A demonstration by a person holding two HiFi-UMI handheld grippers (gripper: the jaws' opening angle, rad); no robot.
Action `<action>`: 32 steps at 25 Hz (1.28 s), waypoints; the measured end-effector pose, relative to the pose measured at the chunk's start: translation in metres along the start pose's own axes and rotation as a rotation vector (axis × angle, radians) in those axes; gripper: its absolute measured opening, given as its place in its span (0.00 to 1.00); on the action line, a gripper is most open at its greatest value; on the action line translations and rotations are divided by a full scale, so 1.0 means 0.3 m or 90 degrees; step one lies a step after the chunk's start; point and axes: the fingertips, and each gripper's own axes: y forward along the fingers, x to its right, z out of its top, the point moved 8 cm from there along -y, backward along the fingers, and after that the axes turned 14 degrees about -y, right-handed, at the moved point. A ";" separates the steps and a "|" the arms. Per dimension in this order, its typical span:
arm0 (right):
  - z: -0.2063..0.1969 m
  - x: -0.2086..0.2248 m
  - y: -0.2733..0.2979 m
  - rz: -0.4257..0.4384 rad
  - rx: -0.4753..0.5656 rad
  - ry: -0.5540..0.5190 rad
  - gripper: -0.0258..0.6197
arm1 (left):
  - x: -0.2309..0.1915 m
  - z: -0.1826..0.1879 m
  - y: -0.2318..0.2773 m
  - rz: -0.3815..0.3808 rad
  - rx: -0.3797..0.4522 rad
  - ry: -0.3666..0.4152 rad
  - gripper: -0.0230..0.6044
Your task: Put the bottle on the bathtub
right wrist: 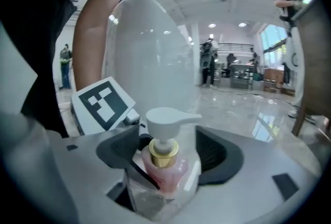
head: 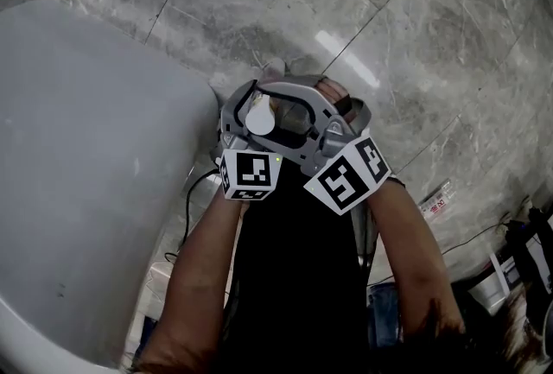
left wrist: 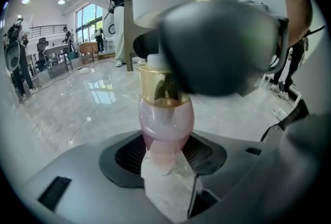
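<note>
clasping the bottle (head: 259, 117) between them are left gripper (left wrist: 164, 154) and right gripper (right wrist: 168, 158).

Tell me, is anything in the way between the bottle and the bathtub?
Nothing visible is. The left gripper and right gripper both clamp the bottle, held up just beside the bathtub, and the gap between them looks open. A black cable runs lower down by the tub's side, probably out of the path.
</note>
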 end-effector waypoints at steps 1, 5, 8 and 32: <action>-0.004 0.000 -0.005 0.007 -0.007 -0.009 0.57 | 0.003 -0.002 0.001 -0.003 -0.002 0.004 0.40; -0.028 -0.003 -0.025 0.014 -0.005 0.037 0.57 | 0.001 -0.004 0.004 -0.004 -0.010 -0.008 0.40; -0.032 -0.026 -0.030 0.025 -0.009 0.050 0.57 | 0.001 -0.004 0.006 -0.011 -0.018 -0.008 0.40; -0.007 0.004 -0.166 -0.061 -0.067 0.206 0.32 | 0.009 0.012 -0.153 0.006 -0.069 -0.067 0.40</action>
